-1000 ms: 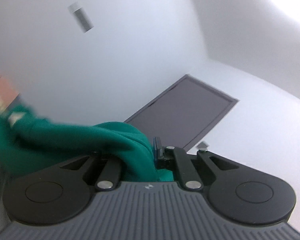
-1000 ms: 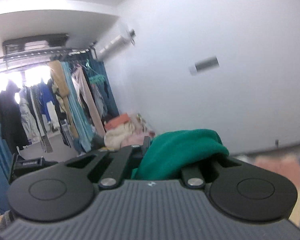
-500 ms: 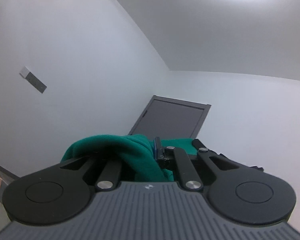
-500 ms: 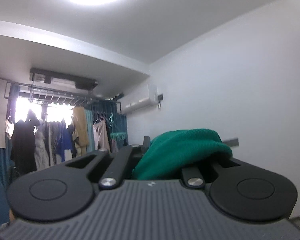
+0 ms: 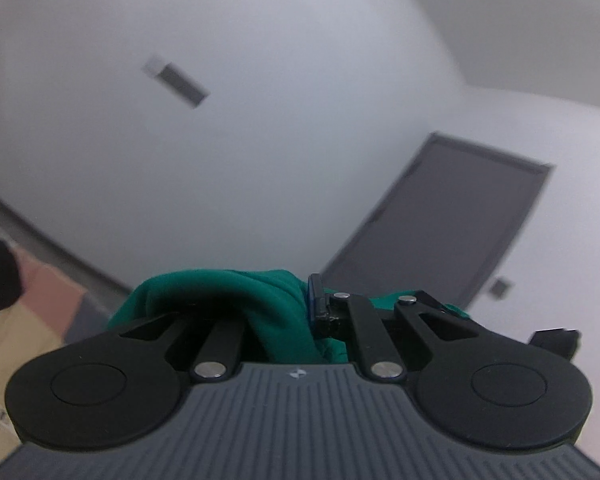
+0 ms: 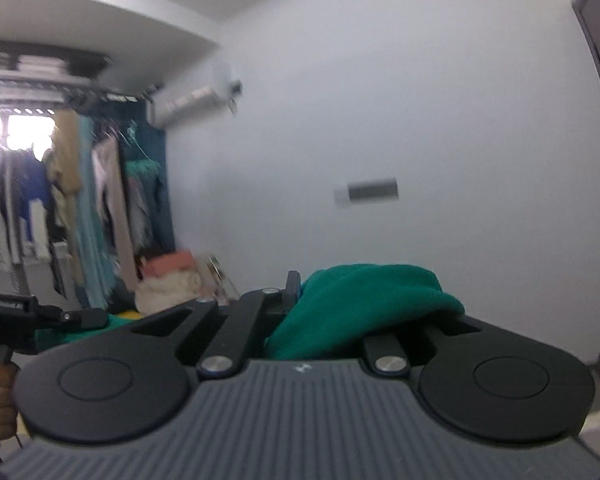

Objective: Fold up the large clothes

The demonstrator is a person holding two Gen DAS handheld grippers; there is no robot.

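Grippers left (image 5: 300, 304) and right (image 6: 296, 300) both pinch the green garment (image 6: 364, 300), raised; next, lay it flat.

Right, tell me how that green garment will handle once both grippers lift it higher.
Probably floppy: the green garment bunches and drapes over the left gripper. It looks like thick knit, so likely light but bulky where it mounds on the right gripper. Its soft folds suggest it will sag between the two grips rather than stay flat.
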